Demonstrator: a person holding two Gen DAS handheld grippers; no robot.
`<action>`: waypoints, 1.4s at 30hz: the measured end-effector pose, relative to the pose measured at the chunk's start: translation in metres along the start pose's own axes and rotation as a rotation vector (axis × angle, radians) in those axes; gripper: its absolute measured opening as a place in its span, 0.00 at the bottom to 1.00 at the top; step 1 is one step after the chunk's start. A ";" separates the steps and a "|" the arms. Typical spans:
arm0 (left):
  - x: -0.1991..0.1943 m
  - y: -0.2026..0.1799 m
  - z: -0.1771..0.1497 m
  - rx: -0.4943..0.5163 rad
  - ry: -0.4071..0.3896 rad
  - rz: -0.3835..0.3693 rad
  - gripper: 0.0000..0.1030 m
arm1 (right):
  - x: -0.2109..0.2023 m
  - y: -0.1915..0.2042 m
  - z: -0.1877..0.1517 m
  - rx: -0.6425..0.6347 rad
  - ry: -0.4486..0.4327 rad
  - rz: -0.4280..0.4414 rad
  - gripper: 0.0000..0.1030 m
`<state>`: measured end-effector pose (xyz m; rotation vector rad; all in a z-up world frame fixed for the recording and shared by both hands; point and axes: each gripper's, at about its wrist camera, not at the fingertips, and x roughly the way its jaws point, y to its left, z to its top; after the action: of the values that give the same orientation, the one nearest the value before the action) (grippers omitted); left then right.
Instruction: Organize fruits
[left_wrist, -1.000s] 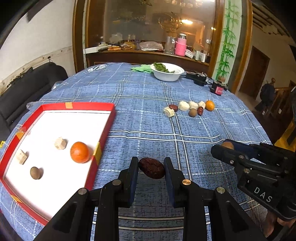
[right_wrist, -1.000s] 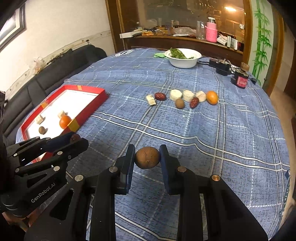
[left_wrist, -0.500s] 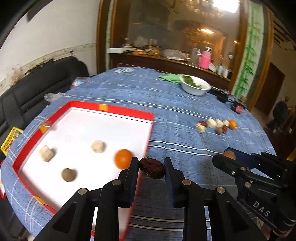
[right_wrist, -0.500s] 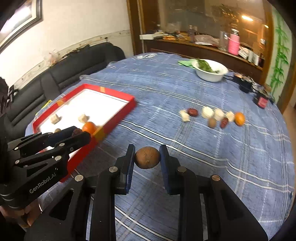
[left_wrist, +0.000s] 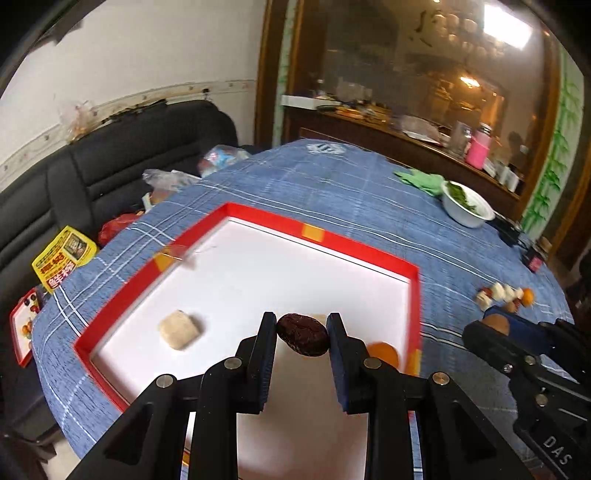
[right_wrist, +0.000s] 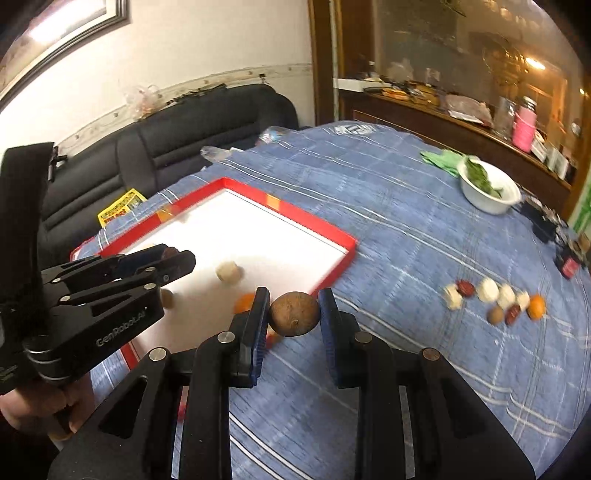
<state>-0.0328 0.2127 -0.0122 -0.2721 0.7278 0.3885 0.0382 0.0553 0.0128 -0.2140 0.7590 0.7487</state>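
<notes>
- Delivery is the step in hand, as I judge it: both grippers carry a fruit toward the red tray (left_wrist: 373, 254), which lies on the blue checked tablecloth (right_wrist: 406, 229).
- The left gripper (left_wrist: 302, 334) is clamped on a dark wrinkled date (left_wrist: 303, 334), held in the air over the tray's white floor, near its right wall.
- The right gripper (right_wrist: 293, 314) pinches a round brown fruit (right_wrist: 294, 314); in its own view the fruit hangs over the cloth just outside the tray's near corner.
- Already in the tray: a pale cube (left_wrist: 180, 329), an orange fruit (left_wrist: 382, 354) close to the right wall, and, in the right wrist view, a small brown ball (right_wrist: 167, 298) and a pale round piece (right_wrist: 228, 272).
- A row of unsorted fruits (right_wrist: 495, 297) lies on the cloth, well apart from the tray.
- Next, the left gripper likely needs to lower the date onto a bare patch of white floor, clear of the orange fruit, and only then part its jaws.
- The right one probably has to cross the red rim first, keeping apart from the left gripper.
</notes>
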 end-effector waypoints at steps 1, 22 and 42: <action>0.003 0.004 0.002 -0.002 0.002 0.009 0.26 | 0.002 0.002 0.003 -0.006 -0.002 0.004 0.25; 0.052 0.036 0.013 -0.035 0.074 0.070 0.26 | 0.091 0.026 0.042 -0.009 0.058 0.036 0.25; 0.076 0.031 0.019 -0.031 0.162 0.105 0.26 | 0.128 0.009 0.032 0.055 0.181 0.032 0.26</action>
<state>0.0165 0.2665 -0.0543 -0.2974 0.8984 0.4818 0.1120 0.1442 -0.0521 -0.2225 0.9553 0.7440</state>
